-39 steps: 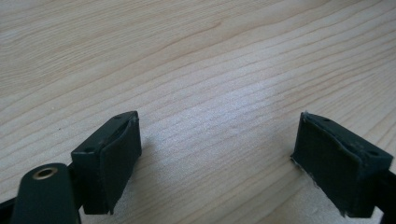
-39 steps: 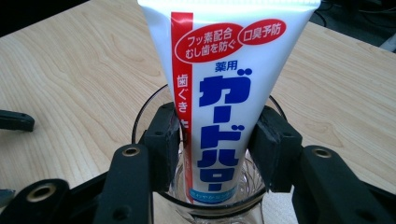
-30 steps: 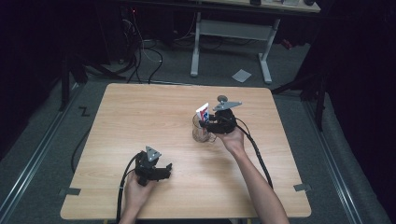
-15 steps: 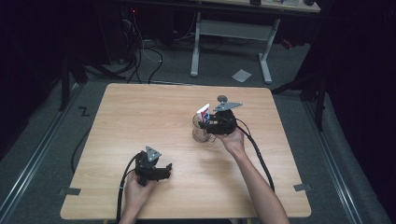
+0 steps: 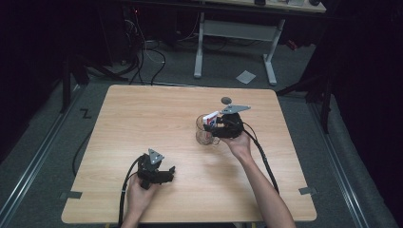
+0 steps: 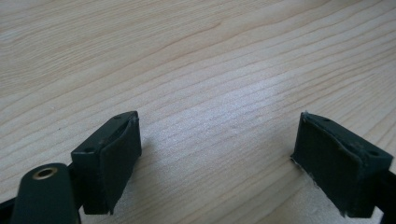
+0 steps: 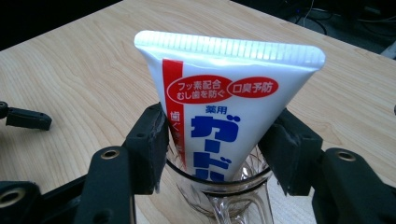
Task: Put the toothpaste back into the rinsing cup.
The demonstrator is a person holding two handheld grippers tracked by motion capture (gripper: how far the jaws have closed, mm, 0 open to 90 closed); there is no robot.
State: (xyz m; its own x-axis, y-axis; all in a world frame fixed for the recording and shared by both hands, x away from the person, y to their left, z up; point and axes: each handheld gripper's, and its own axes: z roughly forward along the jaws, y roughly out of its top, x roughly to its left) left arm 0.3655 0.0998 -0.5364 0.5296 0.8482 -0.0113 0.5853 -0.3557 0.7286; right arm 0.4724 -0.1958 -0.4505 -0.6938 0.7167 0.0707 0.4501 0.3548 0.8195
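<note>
A white toothpaste tube (image 7: pixel 224 93) with blue and red print stands crimped end up in a clear glass mug (image 7: pixel 233 200). My right gripper (image 7: pixel 217 154) is shut on the tube just above the mug's rim, one pad on each edge. In the high view the tube (image 5: pixel 210 118), mug (image 5: pixel 205 137) and right gripper (image 5: pixel 215 124) sit right of the table's centre. My left gripper (image 5: pixel 167 173) rests near the front left of the table. Its jaws are open over bare wood (image 6: pixel 217 158) with nothing between them.
The wooden table (image 5: pixel 142 114) carries a small dark disc (image 5: pixel 226 99) just behind the mug. Cables trail from both grippers toward the front edge. A white desk frame (image 5: pixel 233 33) and a paper scrap (image 5: pixel 245 76) are on the floor beyond the far edge.
My right gripper has sunk slightly with the tube, which now sits a little deeper in the mug. The left gripper has not moved.
</note>
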